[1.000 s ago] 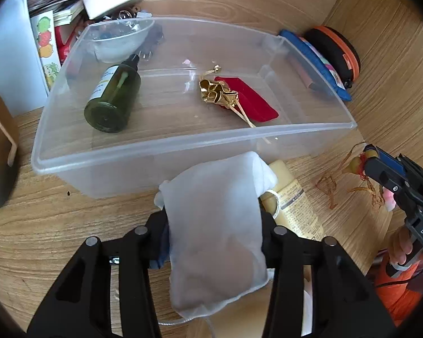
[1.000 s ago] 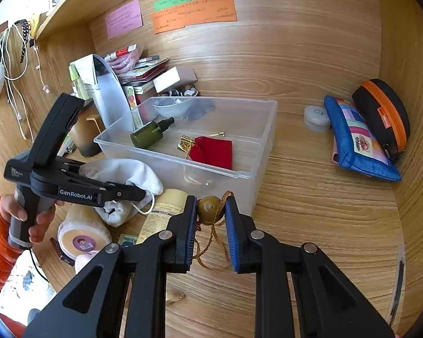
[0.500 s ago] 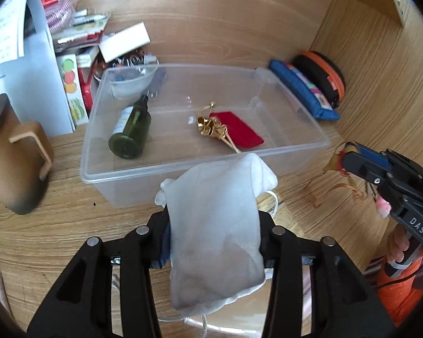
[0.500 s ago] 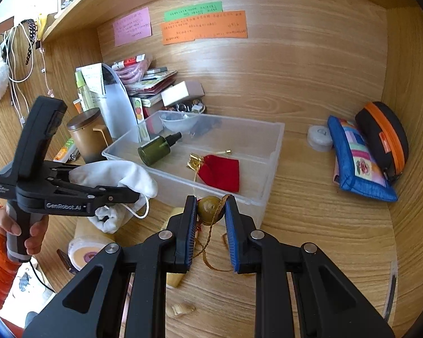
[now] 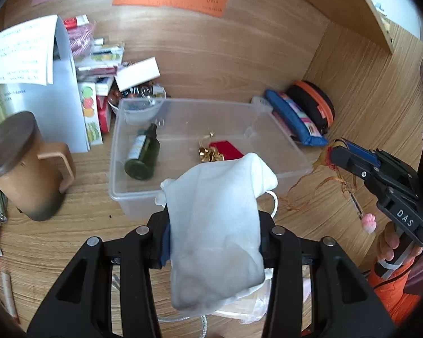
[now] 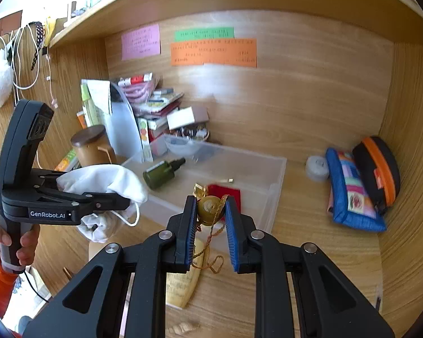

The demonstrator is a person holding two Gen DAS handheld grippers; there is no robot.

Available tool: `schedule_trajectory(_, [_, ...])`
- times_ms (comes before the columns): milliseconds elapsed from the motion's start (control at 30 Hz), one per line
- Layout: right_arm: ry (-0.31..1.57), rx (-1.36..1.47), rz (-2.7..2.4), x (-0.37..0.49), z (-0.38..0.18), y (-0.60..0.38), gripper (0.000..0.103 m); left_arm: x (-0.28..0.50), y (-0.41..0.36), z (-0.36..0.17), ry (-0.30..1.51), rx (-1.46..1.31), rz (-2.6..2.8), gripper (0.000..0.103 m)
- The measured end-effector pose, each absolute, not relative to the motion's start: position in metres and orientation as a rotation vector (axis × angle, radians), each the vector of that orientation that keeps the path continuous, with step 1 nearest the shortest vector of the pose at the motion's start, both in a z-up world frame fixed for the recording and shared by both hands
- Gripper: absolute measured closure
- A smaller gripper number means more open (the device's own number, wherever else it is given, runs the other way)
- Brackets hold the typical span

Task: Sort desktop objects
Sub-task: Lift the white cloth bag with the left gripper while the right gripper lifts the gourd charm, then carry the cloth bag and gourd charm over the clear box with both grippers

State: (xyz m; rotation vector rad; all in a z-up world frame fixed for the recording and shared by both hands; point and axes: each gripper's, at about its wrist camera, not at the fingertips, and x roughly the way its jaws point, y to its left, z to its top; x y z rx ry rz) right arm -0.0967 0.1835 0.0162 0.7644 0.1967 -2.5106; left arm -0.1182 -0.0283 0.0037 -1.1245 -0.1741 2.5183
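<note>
Partway: bottle [image 5: 142, 156], red pouch [image 5: 225, 149] and gold trinket [image 5: 210, 154] already in the bin [image 5: 279, 138], my left tongs [image 5: 214, 222] clamped on the white bag [image 5: 215, 225], right tongs [image 6: 211, 207] clamped on the bead charm [image 6: 210, 207], both above the bench [image 5: 56, 239], not yet binned.

Clear bin [image 5: 279, 140] open-topped at frame centre; its right half holds only a red pouch [image 5: 225, 149] and gold trinket [image 5: 208, 153], its left a green bottle [image 5: 143, 155] and bowl [image 5: 142, 111]. Brown mug [image 5: 28, 166] and stacked boxes [image 5: 98, 64] block the left; pouches [image 6: 352, 194] crowd the right wall. Bare desk [image 6: 310, 239] lies lower right of the bin.
</note>
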Motion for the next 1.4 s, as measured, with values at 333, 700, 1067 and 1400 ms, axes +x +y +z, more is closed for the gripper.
schedule_trajectory(333, [0.234,0.653,-2.532,-0.100,0.049,0.170,0.085,-0.113,-0.041,0.022,-0.190,-1.065,2.576,0.060])
schedule_trajectory(700, [0.221,0.566,-2.538,-0.109,0.078,0.155,0.085,-0.116,-0.051,0.042,-0.195,-0.995,2.626,0.060])
schedule_trajectory(1067, [0.209,0.569,-2.535,-0.135,0.085,0.147,0.085,-0.138,-0.050,0.048,-0.205,-0.984,2.646,0.060])
schedule_trajectory(1400, [0.220,0.655,-2.531,-0.165,0.059,0.139,0.085,-0.174,-0.038,0.027,-0.187,-1.052,2.608,0.060])
